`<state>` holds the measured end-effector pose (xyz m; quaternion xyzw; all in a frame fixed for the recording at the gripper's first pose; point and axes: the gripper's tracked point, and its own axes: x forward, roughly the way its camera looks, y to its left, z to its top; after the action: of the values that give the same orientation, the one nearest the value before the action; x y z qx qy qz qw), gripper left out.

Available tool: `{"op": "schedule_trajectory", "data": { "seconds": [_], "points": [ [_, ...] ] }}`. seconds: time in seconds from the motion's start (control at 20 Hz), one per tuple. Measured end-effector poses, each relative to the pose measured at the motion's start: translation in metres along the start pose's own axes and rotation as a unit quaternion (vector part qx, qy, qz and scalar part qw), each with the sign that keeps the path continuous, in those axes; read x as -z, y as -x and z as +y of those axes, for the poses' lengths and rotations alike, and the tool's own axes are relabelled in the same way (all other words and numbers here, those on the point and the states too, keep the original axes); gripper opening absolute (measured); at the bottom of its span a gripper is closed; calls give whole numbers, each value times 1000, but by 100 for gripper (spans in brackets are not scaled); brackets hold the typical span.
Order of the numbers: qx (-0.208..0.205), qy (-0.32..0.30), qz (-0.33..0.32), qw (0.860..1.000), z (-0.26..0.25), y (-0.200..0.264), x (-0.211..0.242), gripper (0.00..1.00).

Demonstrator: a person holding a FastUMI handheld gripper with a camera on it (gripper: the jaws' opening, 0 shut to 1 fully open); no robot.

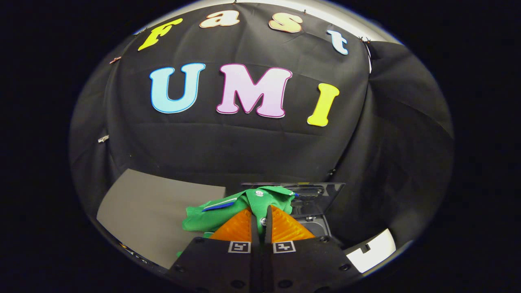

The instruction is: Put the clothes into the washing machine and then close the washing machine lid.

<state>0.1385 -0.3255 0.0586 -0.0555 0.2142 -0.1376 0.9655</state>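
Holding a green garment (244, 203) pinched between its two orange fingers (236, 228), the gripper (261, 221) is showing its jaws drawn almost together, with only a thin fold of cloth and what looks like a small white button sitting in the narrow gap.

Item, garment: green, with a blue trim strip and a white button near the collar; it is bunching up just ahead of the fingers and spilling out to their left side, and it appears to be hanging from the grip rather than lying flat, though that cannot be told for certain.

Item, washing machine (315, 226): a dark body just beyond and to the right of the garment, with its clear lid (325, 195) standing raised behind the opening. The garment is partly covering the near edge of the machine from this angle; whether any cloth is already inside the tub cannot be told.

Item, grey mat (154, 211): lying to the left of the garment, flat and bare.

Progress, as judged: the pick-up is looking done and the carry toward the machine is under way. Remaining: bringing the garment over the opening, letting it drop inside, tucking in any trailing cloth, then lowering the lid. The lid is standing open, so the closing step is not yet begun.
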Motion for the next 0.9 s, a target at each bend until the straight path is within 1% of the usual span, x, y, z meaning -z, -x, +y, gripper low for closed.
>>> {"op": "schedule_trajectory", "data": {
  "seconds": [0.2,0.35,0.5,0.6,0.75,0.9],
  "points": [
    [21,-5,18,1000,-35,-20,16,5],
    [37,12,37,999,-56,-43,42,5],
    [51,16,59,997,-71,-77,78,5],
    [56,8,79,995,-77,-98,105,5],
    [58,-2,106,993,-80,-128,147,5],
    [52,-14,111,992,-75,-155,178,5]
  ]
}}
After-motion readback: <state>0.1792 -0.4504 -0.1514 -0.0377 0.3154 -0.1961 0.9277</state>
